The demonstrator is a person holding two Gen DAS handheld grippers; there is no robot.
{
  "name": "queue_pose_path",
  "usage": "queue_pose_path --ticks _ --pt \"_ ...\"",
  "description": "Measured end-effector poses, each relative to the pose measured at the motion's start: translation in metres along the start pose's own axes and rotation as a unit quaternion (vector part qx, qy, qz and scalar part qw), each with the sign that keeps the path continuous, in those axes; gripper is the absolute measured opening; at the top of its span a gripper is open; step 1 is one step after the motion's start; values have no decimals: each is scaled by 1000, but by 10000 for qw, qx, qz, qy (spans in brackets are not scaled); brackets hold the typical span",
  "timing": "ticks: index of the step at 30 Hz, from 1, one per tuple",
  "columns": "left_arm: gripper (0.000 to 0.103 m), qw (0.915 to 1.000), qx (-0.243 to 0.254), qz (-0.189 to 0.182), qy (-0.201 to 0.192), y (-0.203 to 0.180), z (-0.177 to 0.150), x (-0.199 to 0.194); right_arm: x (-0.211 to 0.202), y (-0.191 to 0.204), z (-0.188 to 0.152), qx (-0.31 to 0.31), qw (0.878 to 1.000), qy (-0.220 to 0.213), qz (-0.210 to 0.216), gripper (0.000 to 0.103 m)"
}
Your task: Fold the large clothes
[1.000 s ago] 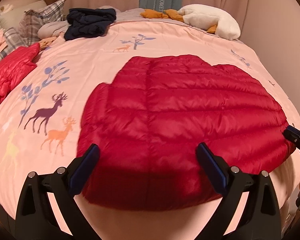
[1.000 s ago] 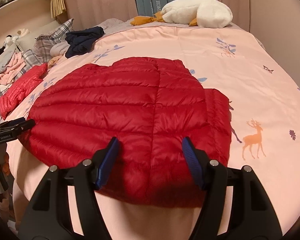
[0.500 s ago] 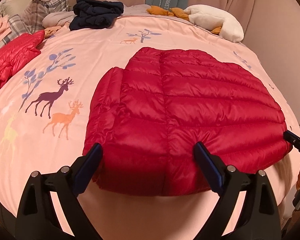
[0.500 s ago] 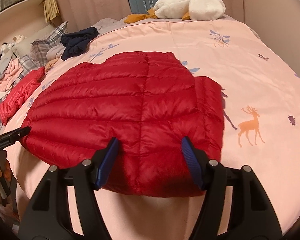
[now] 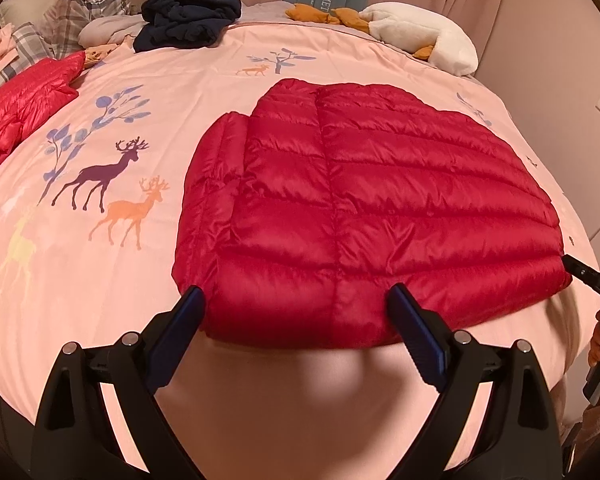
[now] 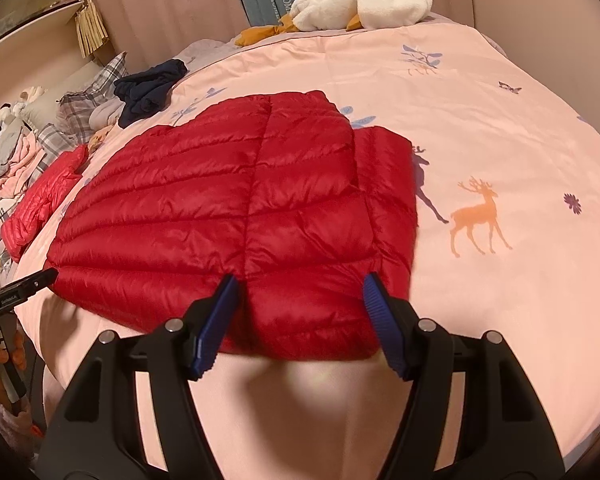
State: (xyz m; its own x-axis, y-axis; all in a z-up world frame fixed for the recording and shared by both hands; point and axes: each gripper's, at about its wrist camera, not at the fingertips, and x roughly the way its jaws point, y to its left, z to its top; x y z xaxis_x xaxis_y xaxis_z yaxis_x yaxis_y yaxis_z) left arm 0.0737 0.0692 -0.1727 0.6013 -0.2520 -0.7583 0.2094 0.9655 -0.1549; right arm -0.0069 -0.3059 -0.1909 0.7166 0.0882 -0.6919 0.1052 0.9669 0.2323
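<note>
My left gripper [image 5: 296, 316] and right gripper [image 6: 300, 304] both gape wide, jaws straddling the near hem of the red quilted puffer jacket [image 5: 364, 200], which lies flat on the pink deer-print bedspread [image 5: 100, 200]. Bare bedspread either side. I've closed in since a second ago.

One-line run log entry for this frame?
fold large clothes | red down jacket flat on bed | left gripper open | right gripper open | nothing grasped

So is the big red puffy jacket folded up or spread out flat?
Partly folded. The red jacket lies flat on the bed, with one sleeve tucked along its side; no sleeve sticks out.
</note>
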Motion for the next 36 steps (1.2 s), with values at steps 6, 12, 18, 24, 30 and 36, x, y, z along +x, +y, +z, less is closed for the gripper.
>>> queue_pose_path --ticks 6,12,18,24,30,36 --pt "78 9999 -85 -61 -23 2 1 4 6 12 1 -202 9997 -27 -123 44" --pt "60 9999 -138 -15 -76 6 0 0 5 17 -1 -339 9988 -192 -290 13" --pt "57 9999 -114 88 -87 7 -2 6 10 10 -2 -205 9991 -129 -338 7" --pt "57 9995 -274 89 -98 11 -5 6 12 6 -3 6 9995 -103 -311 8" --pt "59 9994 -250 141 -206 7 -10 -20 -17 4 -5 159 9990 -410 -123 30" --pt "68 9992 -141 32 -362 -12 -12 -38 -39 30 -6 -149 9978 -625 148 44"
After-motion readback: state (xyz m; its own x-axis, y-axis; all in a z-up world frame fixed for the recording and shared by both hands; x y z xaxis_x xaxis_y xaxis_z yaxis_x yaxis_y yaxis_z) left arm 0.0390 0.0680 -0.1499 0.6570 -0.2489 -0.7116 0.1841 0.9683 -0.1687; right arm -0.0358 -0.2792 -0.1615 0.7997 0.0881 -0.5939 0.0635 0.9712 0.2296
